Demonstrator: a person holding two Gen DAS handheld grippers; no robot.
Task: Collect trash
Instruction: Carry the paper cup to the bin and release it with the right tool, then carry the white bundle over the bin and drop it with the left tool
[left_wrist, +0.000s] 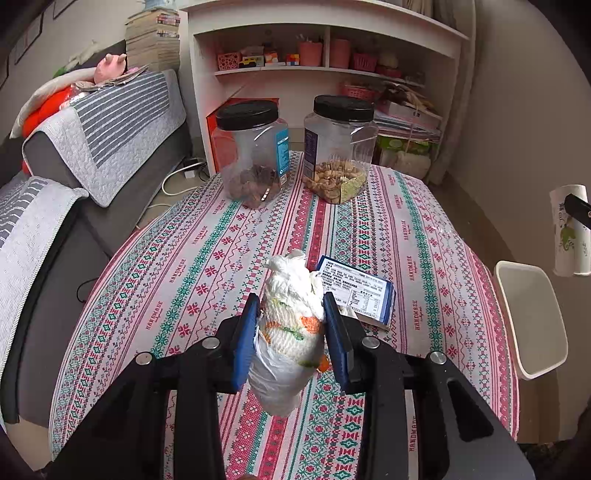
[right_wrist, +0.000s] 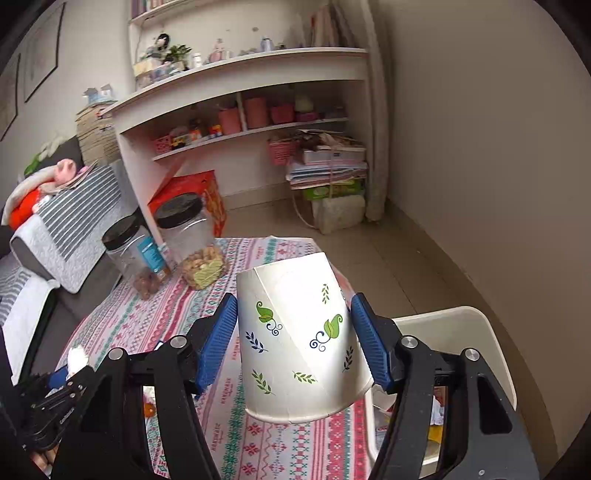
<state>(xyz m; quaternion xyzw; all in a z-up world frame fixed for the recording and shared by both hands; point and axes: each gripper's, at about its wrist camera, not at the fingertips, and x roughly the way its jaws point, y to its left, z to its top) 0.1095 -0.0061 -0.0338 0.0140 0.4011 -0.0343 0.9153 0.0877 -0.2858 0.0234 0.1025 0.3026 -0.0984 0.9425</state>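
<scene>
The blue packet (left_wrist: 356, 291) lies partly hidden behind the crumpled tissue wad (left_wrist: 291, 332). The paper cup (right_wrist: 301, 343) hides the bin's (right_wrist: 491, 354) near rim; the bin's contents stay unclear.

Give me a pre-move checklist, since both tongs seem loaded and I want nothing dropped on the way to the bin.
1. Left tongs hold the crumpled tissue wad: ok, both pads press its sides.
2. Right tongs hold the paper cup: ok, clamped across its wall, mouth tilted toward the camera.
3. White bin within sight: ok, beside the table's edge, below the cup.
4. Bin has room: cannot tell, only some trash shows inside.
5. Trash left on the tablecloth: not ok, a blue printed packet lies flat there.
6. Two black-lidded jars clear of the path: ok, at the far end.
</scene>
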